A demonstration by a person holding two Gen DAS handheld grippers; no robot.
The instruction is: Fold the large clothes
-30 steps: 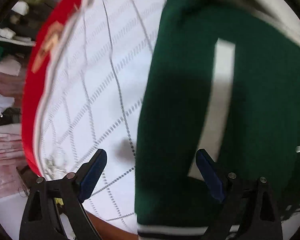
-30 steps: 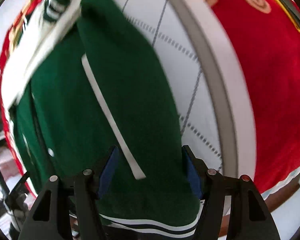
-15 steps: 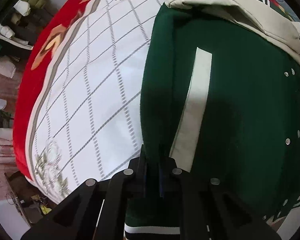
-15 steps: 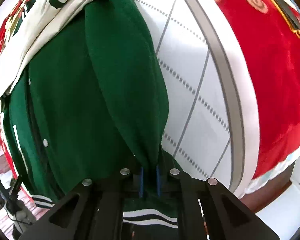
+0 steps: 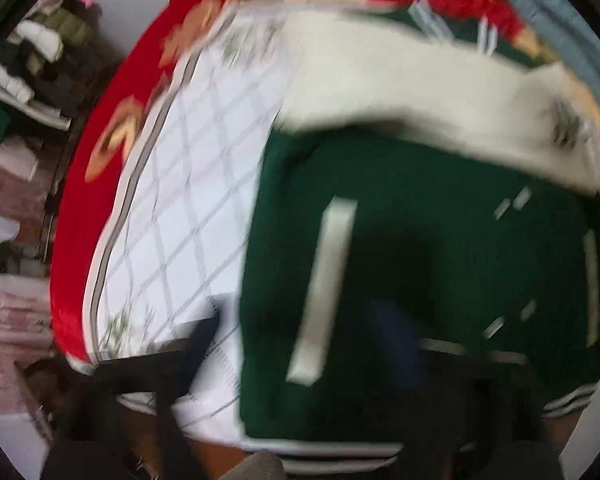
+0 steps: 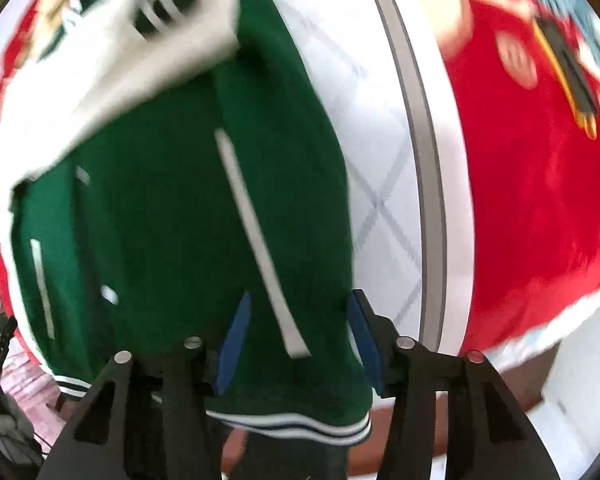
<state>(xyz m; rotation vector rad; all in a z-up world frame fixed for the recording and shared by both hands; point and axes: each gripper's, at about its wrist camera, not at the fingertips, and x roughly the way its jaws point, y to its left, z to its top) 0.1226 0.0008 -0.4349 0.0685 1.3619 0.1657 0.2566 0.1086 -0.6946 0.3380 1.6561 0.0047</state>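
Observation:
A dark green varsity jacket [image 5: 440, 248] with cream sleeves [image 5: 400, 80] and a striped hem lies flat on the bed, front up, with a white pocket stripe [image 5: 324, 288]. It also shows in the right wrist view [image 6: 172, 216]. My left gripper [image 5: 300, 344] is open above the jacket's left edge; the view is blurred. My right gripper [image 6: 296, 340] is open and empty over the jacket's right hem [image 6: 292, 424], its blue pads [image 6: 232, 340] apart.
The bed has a white checked sheet [image 5: 180, 208] and a red blanket [image 6: 540, 200] around it. Shelves with folded items [image 5: 32, 64] stand at the left. The bed's front edge and floor lie just below the hem.
Half a second ago both grippers were shut on the jacket's side edges. Both have let go and opened, and pulled back a little. The jacket lies flat again.

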